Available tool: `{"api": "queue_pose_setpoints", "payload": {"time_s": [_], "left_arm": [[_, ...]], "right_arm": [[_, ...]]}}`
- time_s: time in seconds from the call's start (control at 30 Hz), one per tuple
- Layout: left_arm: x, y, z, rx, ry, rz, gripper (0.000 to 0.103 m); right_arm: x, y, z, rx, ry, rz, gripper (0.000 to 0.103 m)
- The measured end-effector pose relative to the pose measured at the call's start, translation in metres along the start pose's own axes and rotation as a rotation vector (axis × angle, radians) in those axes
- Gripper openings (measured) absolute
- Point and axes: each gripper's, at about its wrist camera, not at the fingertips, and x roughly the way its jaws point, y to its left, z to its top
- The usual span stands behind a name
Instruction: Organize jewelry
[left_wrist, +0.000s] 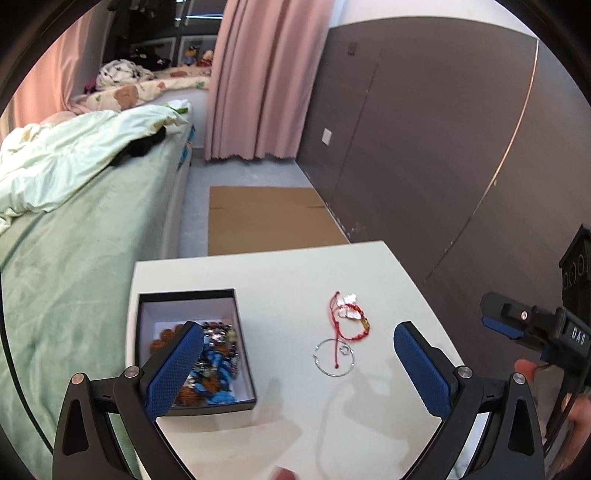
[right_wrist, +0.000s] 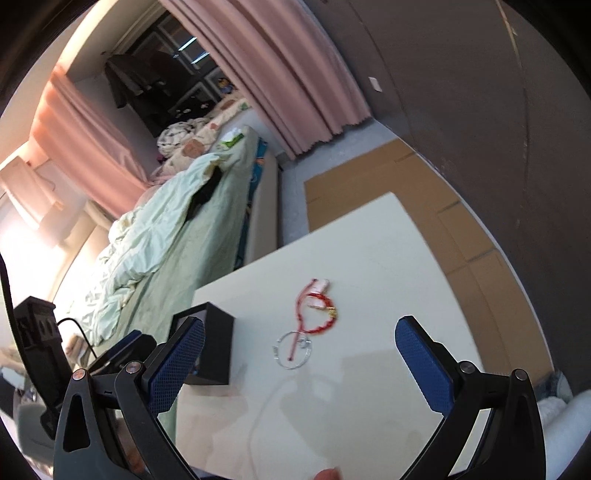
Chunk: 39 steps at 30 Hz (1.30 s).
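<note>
Left wrist view: left gripper (left_wrist: 298, 363), jaws spread wide and empty, above a cream bench (left_wrist: 295, 273). A black box (left_wrist: 192, 350) holding mixed jewelry sits on the bench at left; a red cord bracelet (left_wrist: 349, 317) and a silver ring hoop (left_wrist: 334, 358) lie touching near the middle. Right gripper (left_wrist: 517, 325) shows at the right edge. Right wrist view: right gripper (right_wrist: 299, 363), jaws likewise apart and empty, over the bracelet (right_wrist: 317, 310), hoop (right_wrist: 292, 349) and box (right_wrist: 218, 343); a bed (right_wrist: 166, 236) lies beyond.

One black box (left_wrist: 192, 295) of mixed jewelry sits on one white table (left_wrist: 295, 266). Beside it lie one red cord bracelet (left_wrist: 338, 317) and one silver ring hoop (left_wrist: 334, 358).
</note>
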Motion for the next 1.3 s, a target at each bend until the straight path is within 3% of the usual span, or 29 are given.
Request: {"api": "queue_pose_setpoints", "payload": {"time_s": [0.2,0.47,0.63,0.73,0.93,1.0,1.17,1.3], "left_arm": [[0.033,-0.017,-0.011,0.054,0.097,-0.041,0.082],[0.071,-0.036,-0.025,0.117,0.18,-0.064,0.081],[0.099,-0.044,-0.036,0.138,0.235,-0.036,0.081],[0.106,-0.048,-0.04,0.173,0.227,0.0,0.081],[0.124,-0.051,-0.047,0.186,0.265,0.007,0.08],[0.131,-0.05,-0.049,0.187,0.282,0.016,0.069],[0.136,-0.054,-0.052,0.229,0.271,0.037,0.066],[0.136,-0.056,-0.053,0.259,0.25,0.056,0.051]], "right_arm": [[0.004,-0.029,0.006,0.083,0.027,-0.035,0.103],[0.003,-0.046,0.012,0.11,0.031,-0.046,0.103],[0.003,-0.052,0.013,0.122,0.043,-0.058,0.103],[0.003,-0.056,0.015,0.131,0.044,-0.059,0.103],[0.003,-0.059,0.015,0.143,0.046,-0.061,0.103],[0.003,-0.059,0.014,0.145,0.046,-0.06,0.103],[0.005,-0.057,0.015,0.14,0.048,-0.058,0.103],[0.005,-0.056,0.015,0.139,0.049,-0.058,0.103]]}}
